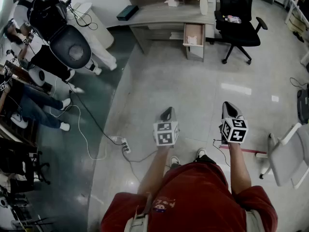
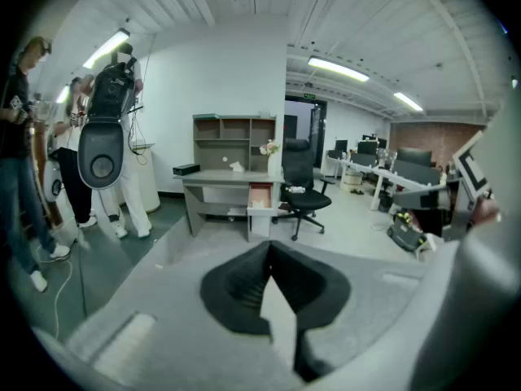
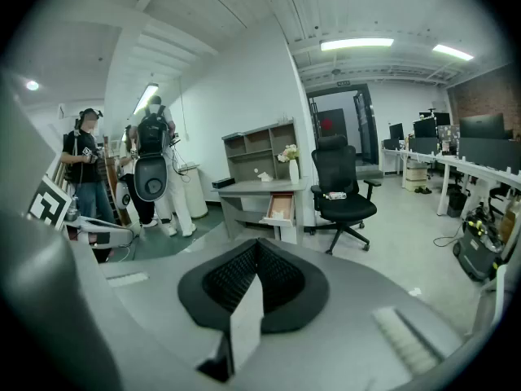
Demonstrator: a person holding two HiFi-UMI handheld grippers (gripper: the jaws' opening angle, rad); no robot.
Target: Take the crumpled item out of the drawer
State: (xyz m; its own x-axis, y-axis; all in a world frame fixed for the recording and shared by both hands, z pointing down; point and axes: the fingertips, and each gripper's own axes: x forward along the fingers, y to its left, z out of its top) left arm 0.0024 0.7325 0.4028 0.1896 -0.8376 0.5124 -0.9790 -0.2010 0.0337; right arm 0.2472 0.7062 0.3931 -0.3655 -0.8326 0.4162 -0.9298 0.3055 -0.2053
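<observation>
A: Quick pass. Biggest first?

B: Open floor [image 1: 193, 81], lots of it, between the person [image 1: 193, 202] and the surface [image 1: 159, 14]. Office chair [image 1: 236, 21] just right of the surface.

A: Task stuff?

B: Drawer [image 1: 194, 30] pulled open at the surface's right end. Crumpled item [image 1: 192, 40], white, lying inside it near the front. Well apart from both claws.

A: Step in hand?

B: Approach, I'd say. Nothing reached, task barely begun.

A: How to do it well?

B: Walk straight across, end up square to the drawer front, and keep off the chair's legs. Power strip [image 1: 124, 144] and its cable [image 1: 140, 159] lie on the floor to the person's left, off the direct line, so low risk. Jaws must part before going in. Come down from above into the open top and pinch the bulk of the wad, not a loose edge. It looks like soft paper or tissue, probably light. A gentle squeeze should do, then lift straight up clear of the drawer walls.

A: Claws?

B: Left claw [image 1: 167, 111] clenched, nothing in it; the left gripper view shows the tips meeting. Right claw [image 1: 228, 105] the same, clenched and empty in the right gripper view.

A: Pose?

B: Both forearms [image 1: 154, 170] held out in front of the body, side by side, apart. Both claws point ahead toward the surface and tip somewhat down.
</observation>
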